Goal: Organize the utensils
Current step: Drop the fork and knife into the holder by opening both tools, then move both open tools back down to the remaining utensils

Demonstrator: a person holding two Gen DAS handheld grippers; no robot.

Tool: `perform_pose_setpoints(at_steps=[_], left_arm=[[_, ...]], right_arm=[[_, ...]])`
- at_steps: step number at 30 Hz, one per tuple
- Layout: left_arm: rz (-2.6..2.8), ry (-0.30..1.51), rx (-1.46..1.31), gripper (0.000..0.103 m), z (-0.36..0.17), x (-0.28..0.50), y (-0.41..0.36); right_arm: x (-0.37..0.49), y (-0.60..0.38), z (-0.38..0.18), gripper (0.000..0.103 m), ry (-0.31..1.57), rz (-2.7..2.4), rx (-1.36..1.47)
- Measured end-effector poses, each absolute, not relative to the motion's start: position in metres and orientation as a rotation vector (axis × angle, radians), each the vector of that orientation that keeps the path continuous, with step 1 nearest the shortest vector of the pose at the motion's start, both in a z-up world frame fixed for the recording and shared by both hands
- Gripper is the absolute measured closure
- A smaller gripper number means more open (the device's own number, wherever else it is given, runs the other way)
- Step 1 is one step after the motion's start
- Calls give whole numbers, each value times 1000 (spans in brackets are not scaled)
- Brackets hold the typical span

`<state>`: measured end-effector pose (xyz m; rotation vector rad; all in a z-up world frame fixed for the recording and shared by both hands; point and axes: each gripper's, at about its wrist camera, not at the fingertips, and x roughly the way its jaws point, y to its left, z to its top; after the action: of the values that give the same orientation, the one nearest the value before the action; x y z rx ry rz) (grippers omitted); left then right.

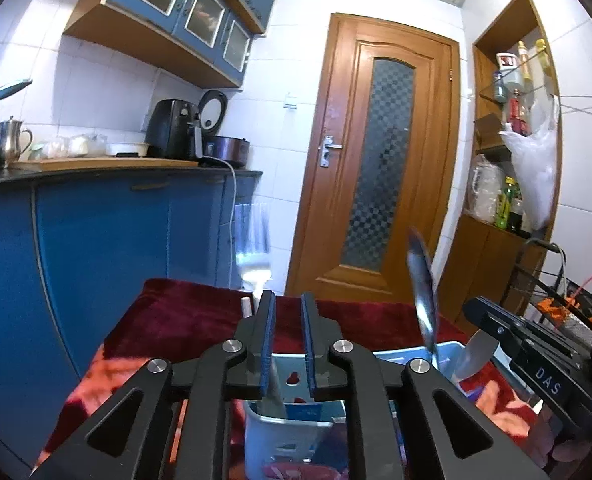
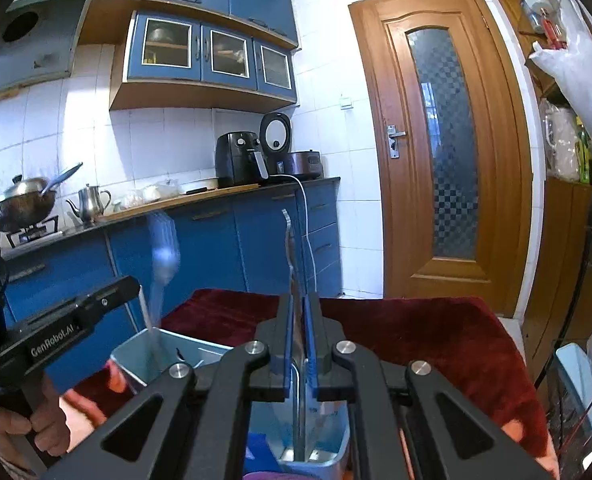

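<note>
A light blue utensil holder [image 1: 291, 424] stands on a red cloth, also in the right wrist view [image 2: 147, 364]. My left gripper [image 1: 287, 304] is open above it; a blurred metal fork [image 1: 253, 256] stands upright against its left finger, handle down in the holder. My right gripper [image 2: 299, 306] is shut on a spoon [image 2: 291, 264] held upright over the holder, also in the left wrist view [image 1: 422, 280]. The fork appears blurred in the right wrist view [image 2: 161, 256]. A knife handle [image 1: 474, 356] sticks out of the holder's right side.
The red cloth [image 2: 416, 328] covers the table. Blue kitchen cabinets [image 1: 95, 232] and a counter with an air fryer [image 2: 239, 158] and kettle stand left. A wooden door [image 1: 380, 160] is behind. Shelves with bottles [image 1: 508, 120] stand right.
</note>
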<state>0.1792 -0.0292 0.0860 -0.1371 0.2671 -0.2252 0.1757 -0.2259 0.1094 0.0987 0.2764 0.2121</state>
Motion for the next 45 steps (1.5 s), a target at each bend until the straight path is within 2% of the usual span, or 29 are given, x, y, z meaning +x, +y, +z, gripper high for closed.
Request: perform_pose_setpoints(at_steps=[3,14,33,45], left_arm=[[-232,265,-133,78,88,174,-29],[-234,288,-127,78,94,157,-23],[-222,469,-101,78,97,97,-5],[-245,584,-90,78,74,66,-4]], right_arm=[[169,-227,113,94,270,218,110],[147,-229,119,91,288,222,112],[84,-218,128,84,446,241,125],[46,-215,97,79,567,186,162]])
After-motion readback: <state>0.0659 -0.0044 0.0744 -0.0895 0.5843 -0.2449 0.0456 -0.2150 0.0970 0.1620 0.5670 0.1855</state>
